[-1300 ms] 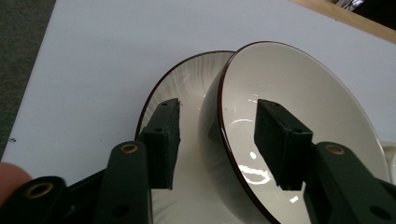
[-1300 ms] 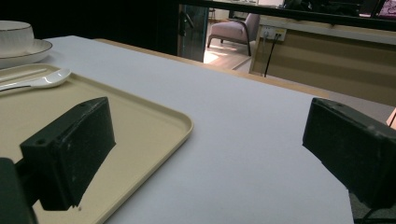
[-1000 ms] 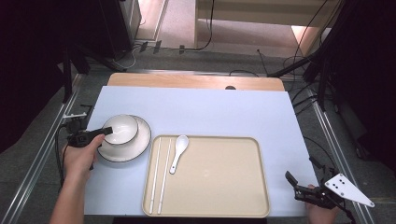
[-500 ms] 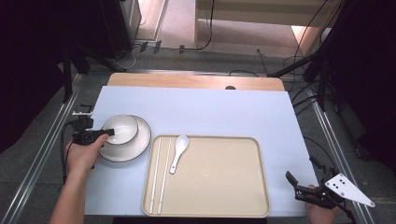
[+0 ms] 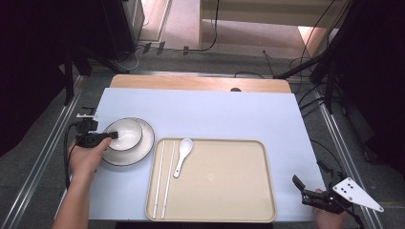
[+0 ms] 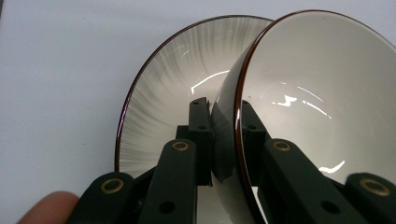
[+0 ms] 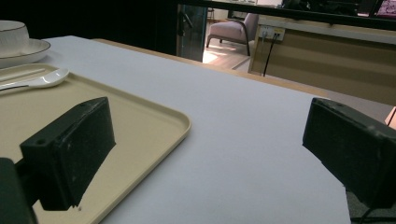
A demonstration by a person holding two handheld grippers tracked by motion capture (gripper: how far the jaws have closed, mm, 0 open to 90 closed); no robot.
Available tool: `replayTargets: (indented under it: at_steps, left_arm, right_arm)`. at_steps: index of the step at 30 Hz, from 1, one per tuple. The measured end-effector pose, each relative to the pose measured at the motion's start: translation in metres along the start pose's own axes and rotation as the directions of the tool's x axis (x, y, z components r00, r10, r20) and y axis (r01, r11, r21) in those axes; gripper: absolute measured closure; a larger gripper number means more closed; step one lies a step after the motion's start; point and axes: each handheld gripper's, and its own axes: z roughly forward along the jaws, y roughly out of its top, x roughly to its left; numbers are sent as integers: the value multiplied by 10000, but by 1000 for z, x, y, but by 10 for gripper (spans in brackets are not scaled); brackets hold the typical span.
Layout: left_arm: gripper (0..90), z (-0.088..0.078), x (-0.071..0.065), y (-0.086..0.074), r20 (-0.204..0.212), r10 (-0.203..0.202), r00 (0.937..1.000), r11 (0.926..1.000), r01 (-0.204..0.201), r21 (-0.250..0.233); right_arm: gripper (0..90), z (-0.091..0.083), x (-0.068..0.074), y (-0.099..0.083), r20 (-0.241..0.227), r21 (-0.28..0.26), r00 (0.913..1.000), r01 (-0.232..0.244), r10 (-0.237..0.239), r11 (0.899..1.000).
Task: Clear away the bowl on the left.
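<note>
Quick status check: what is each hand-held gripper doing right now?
Left hand-held gripper: jaws have just been closing, now clamped on the rim of the bowl, which sits on the plate.
Right hand-held gripper: open, holding nothing.

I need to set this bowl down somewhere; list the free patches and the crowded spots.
Free: the tray right of the spoon, and the tabletop behind the tray. Crowded: the tray's left strip with chopsticks and spoon, and the plate, where the left tool clamps the bowl rim.
</note>
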Motion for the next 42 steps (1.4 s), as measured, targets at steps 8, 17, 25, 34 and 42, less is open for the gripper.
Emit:
replayTargets:
  at_steps: [8, 17, 25, 34, 42]
  left_arm:
    - [824, -5, 3, -1, 128, -111, 9999, 9992, 116, -376]
    - [828, -10, 8, -4, 107, -65, 9999, 9974, 73, -711]
    - [829, -18, 8, -4, 494, -420, 9979, 9949, 463, -897]
    - [829, -29, 4, -7, 824, -241, 9963, 9935, 331, -1086]
    - [830, -41, -8, -10, 1218, 47, 9925, 9923, 104, -1231]
  right_arm:
    - [24, 0, -1, 0, 19, -42, 10000, 37, -37, 10000]
    - [24, -1, -1, 0, 48, -28, 10000, 14, -14, 10000]
    - [25, -1, 0, 1, 38, -42, 10000, 36, -36, 10000]
    - [25, -1, 0, 1, 32, -49, 10000, 33, -33, 10000]
    - [24, -1, 0, 1, 49, -66, 10000, 15, -14, 10000]
